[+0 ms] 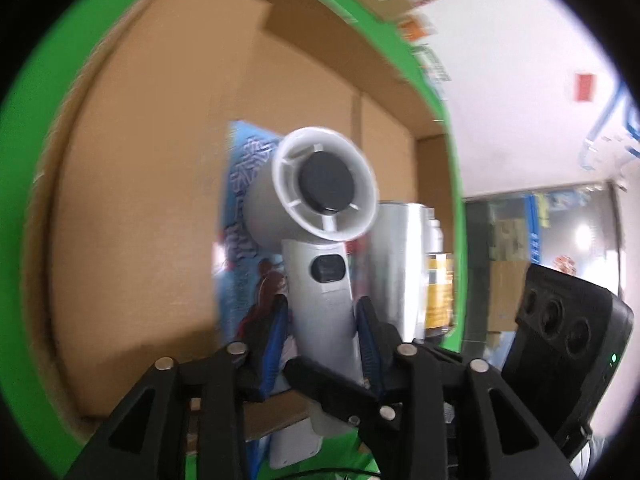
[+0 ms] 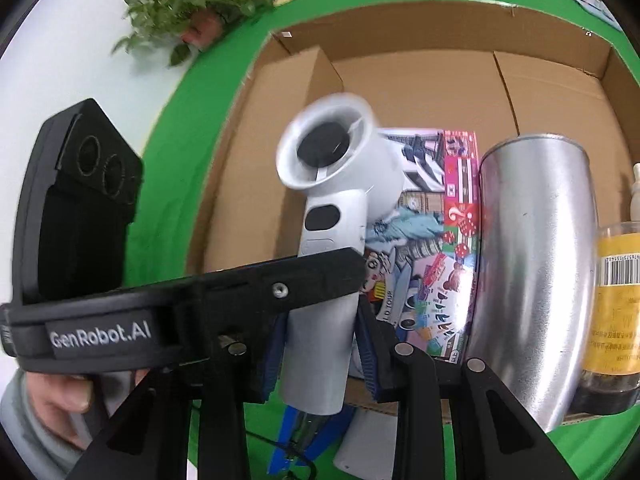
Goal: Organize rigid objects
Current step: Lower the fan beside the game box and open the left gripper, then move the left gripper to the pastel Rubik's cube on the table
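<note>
A white handheld fan with a flared round head and dark centre hub stands upright between both pairs of tongs above an open brown cardboard box. The right tongs are clamped tight on the lower part of its silver-grey handle, blue pads pressed to either side. The left tongs sit higher on the same handle, their blue-edged fingers flanking it with a sliver of space showing on the left side; whether the pads press the handle cannot be told. In the right wrist view the left tongs' black body, marked GenRobot.AI, crosses in front of the handle, a person's hand gripping it. The box rests on a bright green table; inside lie a colourful printed game box, a tall brushed-metal tumbler and a yellow-labelled bottle. A leafy green potted plant stands against the white wall beyond. The fan carries a dark oval button panel just below its head.
</note>
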{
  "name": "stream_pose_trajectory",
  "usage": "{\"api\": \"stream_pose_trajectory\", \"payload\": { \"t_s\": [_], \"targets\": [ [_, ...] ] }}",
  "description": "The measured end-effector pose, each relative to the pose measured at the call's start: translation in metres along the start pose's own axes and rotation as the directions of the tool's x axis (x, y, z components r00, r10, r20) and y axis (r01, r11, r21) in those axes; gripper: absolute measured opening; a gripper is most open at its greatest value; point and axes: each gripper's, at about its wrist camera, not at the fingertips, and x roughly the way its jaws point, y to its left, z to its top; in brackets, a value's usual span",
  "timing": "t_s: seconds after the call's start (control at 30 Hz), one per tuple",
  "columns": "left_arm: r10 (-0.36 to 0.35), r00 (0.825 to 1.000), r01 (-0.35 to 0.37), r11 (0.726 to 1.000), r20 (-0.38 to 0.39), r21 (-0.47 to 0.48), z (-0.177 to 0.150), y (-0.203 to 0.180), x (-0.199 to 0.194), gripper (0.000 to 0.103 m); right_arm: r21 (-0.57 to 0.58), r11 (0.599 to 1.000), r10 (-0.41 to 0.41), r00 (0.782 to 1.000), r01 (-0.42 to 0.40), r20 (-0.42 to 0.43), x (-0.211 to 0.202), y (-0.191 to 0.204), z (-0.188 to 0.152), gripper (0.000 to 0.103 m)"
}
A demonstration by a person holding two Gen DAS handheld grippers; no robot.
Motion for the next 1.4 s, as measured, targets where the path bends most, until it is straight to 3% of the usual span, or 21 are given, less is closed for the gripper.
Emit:
{"api": "stream_pose_trajectory", "payload": {
  "t_s": [0.07, 0.13, 0.3, 0.4, 0.47, 0.5, 0.53, 0.6, 0.7, 0.83, 0.97, 1.03, 1.07, 1.1, 1.13, 1.17, 1.23, 1.27, 1.3, 1.33, 1.4],
  "targets": [
    [0.06, 0.998, -0.06, 0.998, 0.014, 0.002, -0.003, 0.003, -0.012, 0.045, -0.007, 1.0, 0.007, 1.0, -0.007, -0.018, 0.005, 0.004, -0.001, 0.033],
    [0.049, 0.998, -0.049, 0.999, 0.028, 0.009, -0.007, 0.005, -0.027, 0.046, 0.005, 0.999, 0.046, 0.999, -0.046, -0.015, 0.006, 0.008, -0.003, 0.035],
    [0.125, 0.986, -0.13, 0.991, 0.106, 0.041, -0.018, 0.005, -0.068, 0.048, 0.022, 0.995, 0.095, 0.995, -0.095, 0.011, -0.001, 0.009, -0.009, 0.041],
    [0.18, 0.967, -0.198, 0.977, 0.183, 0.085, -0.027, -0.005, -0.088, 0.05, -0.031, 0.999, 0.044, 0.995, -0.041, 0.093, -0.031, 0.013, -0.017, 0.061],
    [0.251, 0.928, -0.287, 0.953, 0.274, 0.099, -0.032, -0.016, -0.1, 0.061, -0.078, 0.995, -0.042, 0.972, 0.061, 0.233, -0.064, 0.023, -0.024, 0.099],
    [0.286, 0.896, -0.334, 0.938, 0.341, 0.092, -0.036, -0.023, -0.108, 0.073, -0.083, 0.99, -0.079, 0.943, 0.112, 0.324, -0.085, 0.027, -0.029, 0.103],
    [0.312, 0.842, -0.383, 0.92, 0.441, 0.079, -0.043, -0.033, -0.12, 0.08, -0.085, 0.985, -0.107, 0.914, 0.152, 0.392, -0.102, 0.03, -0.033, 0.103],
    [0.308, 0.779, -0.423, 0.901, 0.546, 0.094, -0.053, -0.046, -0.135, 0.081, -0.082, 0.975, -0.151, 0.887, 0.206, 0.436, -0.122, 0.032, -0.038, 0.103],
    [0.349, 0.737, -0.49, 0.866, 0.578, 0.101, -0.06, -0.066, -0.139, 0.081, -0.066, 0.957, -0.232, 0.878, 0.284, 0.419, -0.132, 0.029, -0.043, 0.102],
    [0.341, 0.759, -0.479, 0.869, 0.555, 0.121, -0.076, -0.087, -0.137, 0.081, -0.029, 0.947, -0.283, 0.874, 0.32, 0.394, -0.15, 0.011, -0.06, 0.102],
    [0.397, 0.719, -0.538, 0.838, 0.57, 0.095, -0.107, -0.107, -0.132, 0.08, -0.009, 0.949, -0.286, 0.869, 0.317, 0.402, -0.176, 0.0, -0.086, 0.102],
    [0.423, 0.719, -0.558, 0.825, 0.551, 0.095, -0.123, -0.119, -0.127, 0.078, -0.004, 0.95, -0.284, 0.868, 0.313, 0.408, -0.192, -0.009, -0.099, 0.102],
    [0.416, 0.727, -0.55, 0.829, 0.546, 0.102, -0.129, -0.122, -0.125, 0.073, -0.003, 0.951, -0.28, 0.866, 0.309, 0.414, -0.199, -0.013, -0.108, 0.102],
    [0.404, 0.739, -0.54, 0.834, 0.539, 0.116, -0.139, -0.128, -0.122, 0.057, -0.002, 0.952, -0.277, 0.865, 0.306, 0.419, -0.206, -0.016, -0.114, 0.102],
    [0.398, 0.747, -0.54, 0.831, 0.533, 0.136, -0.146, -0.135, -0.117, 0.03, -0.001, 0.953, -0.273, 0.862, 0.303, 0.426, -0.214, -0.022, -0.125, 0.102],
    [0.409, 0.747, -0.555, 0.817, 0.524, 0.155, -0.151, -0.141, -0.112, 0.022, 0.004, 0.953, -0.276, 0.861, 0.303, 0.427, -0.219, -0.025, -0.132, 0.102],
    [0.439, 0.727, -0.603, 0.775, 0.527, 0.187, -0.167, -0.158, -0.101, 0.022, 0.032, 0.958, -0.273, 0.865, 0.286, 0.42, -0.23, -0.039, -0.154, 0.102],
    [0.44, 0.726, -0.607, 0.772, 0.529, 0.19, -0.173, -0.163, -0.098, 0.025, 0.049, 0.962, -0.266, 0.872, 0.27, 0.411, -0.234, -0.047, -0.164, 0.102],
    [0.442, 0.733, -0.603, 0.774, 0.517, 0.192, -0.178, -0.169, -0.094, 0.039, 0.062, 0.963, -0.263, 0.876, 0.26, 0.404, -0.235, -0.052, -0.17, 0.102],
    [0.449, 0.743, -0.598, 0.778, 0.496, 0.191, -0.181, -0.173, -0.088, 0.068, 0.075, 0.966, -0.256, 0.882, 0.247, 0.395, -0.237, -0.059, -0.181, 0.102],
    [0.456, 0.744, -0.6, 0.779, 0.488, 0.186, -0.192, -0.183, -0.08, 0.09, 0.09, 0.971, -0.24, 0.894, 0.222, 0.378, -0.24, -0.072, -0.198, 0.102]
  ]
}}
